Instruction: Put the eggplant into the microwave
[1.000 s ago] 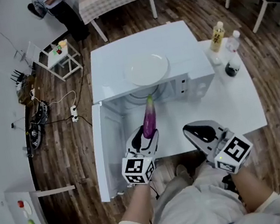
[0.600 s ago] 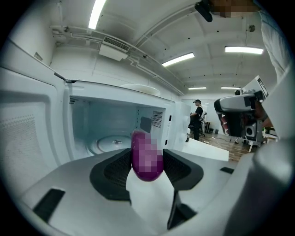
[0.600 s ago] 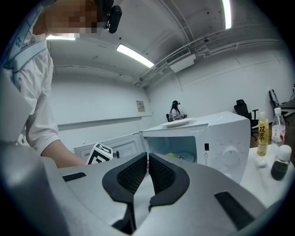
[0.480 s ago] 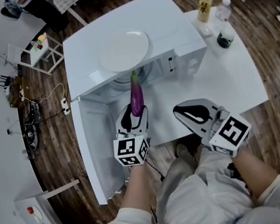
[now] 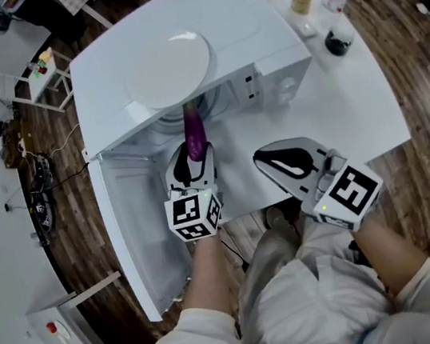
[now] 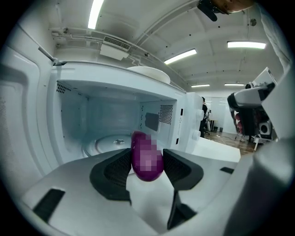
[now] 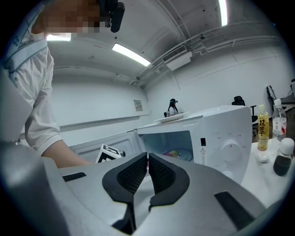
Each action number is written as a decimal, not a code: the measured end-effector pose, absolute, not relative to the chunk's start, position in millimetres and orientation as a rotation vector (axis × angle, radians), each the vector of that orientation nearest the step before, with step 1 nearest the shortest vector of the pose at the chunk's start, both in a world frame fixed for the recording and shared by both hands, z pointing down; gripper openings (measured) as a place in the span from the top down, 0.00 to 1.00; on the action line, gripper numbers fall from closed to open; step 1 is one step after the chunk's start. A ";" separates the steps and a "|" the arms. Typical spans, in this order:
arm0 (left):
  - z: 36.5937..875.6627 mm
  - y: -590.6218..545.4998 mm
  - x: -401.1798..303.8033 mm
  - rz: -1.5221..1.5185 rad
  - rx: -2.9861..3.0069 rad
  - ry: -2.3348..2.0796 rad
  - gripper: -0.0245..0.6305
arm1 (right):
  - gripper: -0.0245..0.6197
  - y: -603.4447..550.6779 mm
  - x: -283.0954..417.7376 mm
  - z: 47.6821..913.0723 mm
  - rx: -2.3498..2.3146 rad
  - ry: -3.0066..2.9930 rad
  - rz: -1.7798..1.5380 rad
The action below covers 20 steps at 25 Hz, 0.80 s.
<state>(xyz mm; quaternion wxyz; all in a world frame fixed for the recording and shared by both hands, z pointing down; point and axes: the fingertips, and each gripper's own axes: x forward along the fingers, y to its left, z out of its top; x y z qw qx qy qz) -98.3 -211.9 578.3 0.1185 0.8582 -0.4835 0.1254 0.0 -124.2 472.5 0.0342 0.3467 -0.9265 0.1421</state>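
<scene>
Eggplant (image 5: pixel 194 130) held at the open microwave's (image 5: pixel 252 23) mouth.
Left gripper (image 5: pixel 191 165) was clamped on it, tip pointing to 12 o'clock into the cavity; right gripper (image 5: pixel 272 164), at 3 o'clock, had jaws together, empty.

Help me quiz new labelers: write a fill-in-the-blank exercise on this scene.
1. The left gripper holds the ____.
2. The microwave has its door standing ____.
3. A white ____ lies on top of the microwave.
4. The right gripper has its jaws ____, with nothing between them.
Missing words: eggplant; open; plate; shut.
</scene>
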 end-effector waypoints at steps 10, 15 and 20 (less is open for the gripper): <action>585.8 -245.0 -102.0 0.377 2.471 -1.487 0.63 | 0.91 -139.7 3.4 477.7 1.043 -2.831 0.426; 589.0 -262.3 -104.0 0.380 2.440 -1.516 0.63 | 0.91 -144.0 3.6 481.2 1.007 -2.808 0.441; 590.5 -276.0 -104.0 0.371 2.421 -1.535 0.63 | 0.91 -152.2 4.5 482.3 0.974 -2.790 0.441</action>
